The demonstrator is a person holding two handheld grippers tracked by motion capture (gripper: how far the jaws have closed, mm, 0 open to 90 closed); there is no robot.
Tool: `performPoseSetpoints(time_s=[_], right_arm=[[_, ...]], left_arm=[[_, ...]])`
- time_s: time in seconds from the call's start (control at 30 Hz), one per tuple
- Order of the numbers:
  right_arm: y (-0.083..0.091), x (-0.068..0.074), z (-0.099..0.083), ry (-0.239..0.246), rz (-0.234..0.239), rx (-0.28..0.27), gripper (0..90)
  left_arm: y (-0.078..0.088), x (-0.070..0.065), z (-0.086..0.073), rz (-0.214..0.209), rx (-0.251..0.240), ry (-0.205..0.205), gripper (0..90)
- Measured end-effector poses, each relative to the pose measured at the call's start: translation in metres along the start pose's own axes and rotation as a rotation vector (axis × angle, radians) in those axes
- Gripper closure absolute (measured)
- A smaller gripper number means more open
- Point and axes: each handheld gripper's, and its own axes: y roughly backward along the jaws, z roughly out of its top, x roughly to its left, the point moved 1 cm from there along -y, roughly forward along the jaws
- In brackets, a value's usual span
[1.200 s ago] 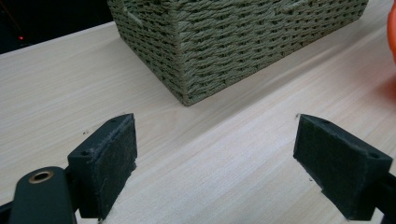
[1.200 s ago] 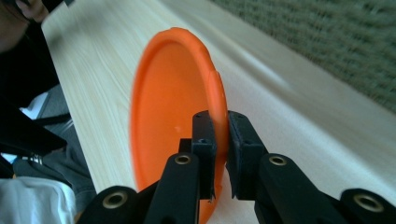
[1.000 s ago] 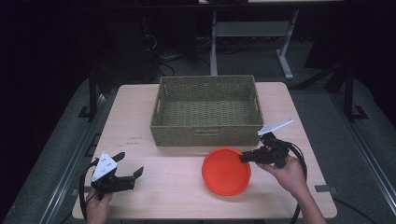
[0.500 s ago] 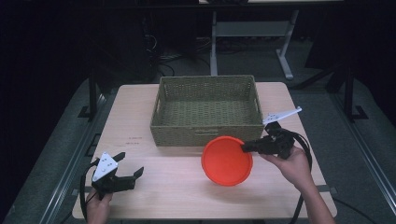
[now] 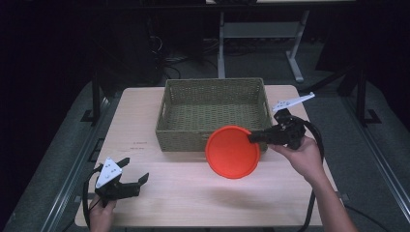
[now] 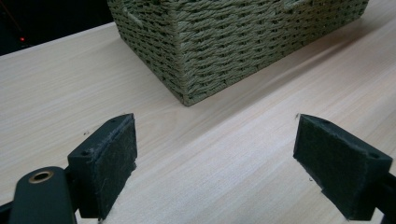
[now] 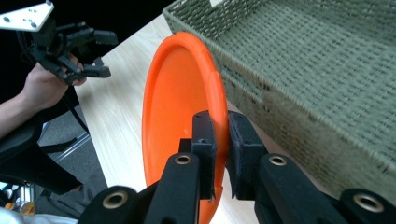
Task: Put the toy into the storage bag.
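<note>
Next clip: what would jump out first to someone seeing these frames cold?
The bright orange plate, held off the table by its rim in the right tool, just in front of the woven basket. The basket sits empty at the middle of the wooden table. The left tool waits open near the table's front left corner, holding nothing.

The table (image 5: pixel 145 121) is being lit evenly from above, while the floor and room around it are being left almost black in the high view. A soft, blurred shadow is being cast on the wood beneath the orange plate (image 5: pixel 232 152). In the right gripper view the basket (image 7: pixel 327 70) weave is being smeared by slight blur. In the left gripper view the near jaw pads are being rendered slightly soft, and the basket corner (image 6: pixel 187 70) sharply.
</note>
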Motion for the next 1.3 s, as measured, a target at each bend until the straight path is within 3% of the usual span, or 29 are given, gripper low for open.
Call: performPoseSetpoints(time_s=[0.73, 1.3], right_arm=[[0.005, -0.004, 0.057, 0.008, -0.030, -0.014, 82.1], [0.000, -0.011, 0.091, 0.002, -0.061, -0.011, 82.1]], left_arm=[[0.000, 0.000, 0.000, 0.000, 0.000, 0.003, 12.8], [0.000, 0.001, 0.001, 0.004, -0.008, 0.001, 12.9]])
